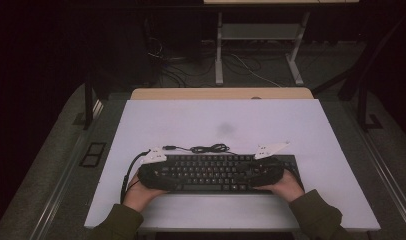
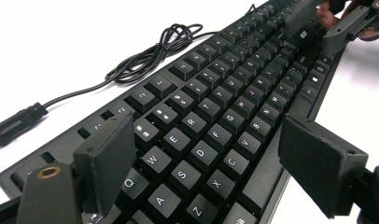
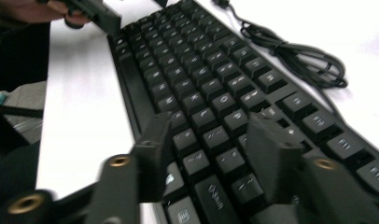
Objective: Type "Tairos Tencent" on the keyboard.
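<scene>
Both hands low at the keyboard's (image 1: pixel 211 172) ends, left gripper (image 2: pixel 201 163) and right gripper (image 3: pixel 206 154) jaws parted above keys, gripping nothing

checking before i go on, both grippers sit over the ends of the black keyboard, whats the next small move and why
Probably lift both grippers clear. The left gripper and right gripper stand open over the black plastic keyboard, gripping nothing, and it lies flat on the white table.
</scene>
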Motion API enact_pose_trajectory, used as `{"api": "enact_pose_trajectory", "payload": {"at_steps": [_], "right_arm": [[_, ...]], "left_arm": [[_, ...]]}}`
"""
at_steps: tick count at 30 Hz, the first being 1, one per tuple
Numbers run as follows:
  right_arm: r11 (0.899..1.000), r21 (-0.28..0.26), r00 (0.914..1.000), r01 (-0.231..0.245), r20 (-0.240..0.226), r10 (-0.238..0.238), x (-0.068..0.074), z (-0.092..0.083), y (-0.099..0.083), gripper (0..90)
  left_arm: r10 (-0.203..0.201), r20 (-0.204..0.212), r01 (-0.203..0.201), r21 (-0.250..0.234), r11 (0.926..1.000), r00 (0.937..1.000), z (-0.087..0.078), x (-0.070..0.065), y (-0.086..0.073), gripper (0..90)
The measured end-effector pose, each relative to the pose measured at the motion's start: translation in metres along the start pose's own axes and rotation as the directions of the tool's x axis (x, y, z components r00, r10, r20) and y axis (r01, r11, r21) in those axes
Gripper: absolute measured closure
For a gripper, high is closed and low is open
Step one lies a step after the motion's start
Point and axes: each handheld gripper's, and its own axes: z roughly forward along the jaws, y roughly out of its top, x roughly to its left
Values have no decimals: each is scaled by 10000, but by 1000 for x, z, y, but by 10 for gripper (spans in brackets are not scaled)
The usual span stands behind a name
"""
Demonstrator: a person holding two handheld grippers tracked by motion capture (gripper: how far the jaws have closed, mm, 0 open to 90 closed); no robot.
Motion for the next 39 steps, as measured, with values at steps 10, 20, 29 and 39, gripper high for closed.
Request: {"api": "enact_pose_trajectory", "payload": {"at_steps": [10,20,29,39], "right_arm": [[9985,-503,9992,-215,329,232,-2,10,8,292],[9946,-974,9985,-360,378,399,-5,17,18,263],[9918,-1225,9982,-351,433,407,-7,21,24,251],[9921,-1201,9982,-354,448,410,-5,23,23,242]], "left_arm": [[-77,22,78,-57,10000,10000,0,0,-1,176],[-65,29,65,-89,9999,10000,0,0,-1,199],[-68,-52,67,-105,9999,10000,-1,1,-2,247],[1,-269,0,18,10000,9996,-5,4,-4,530]]}}
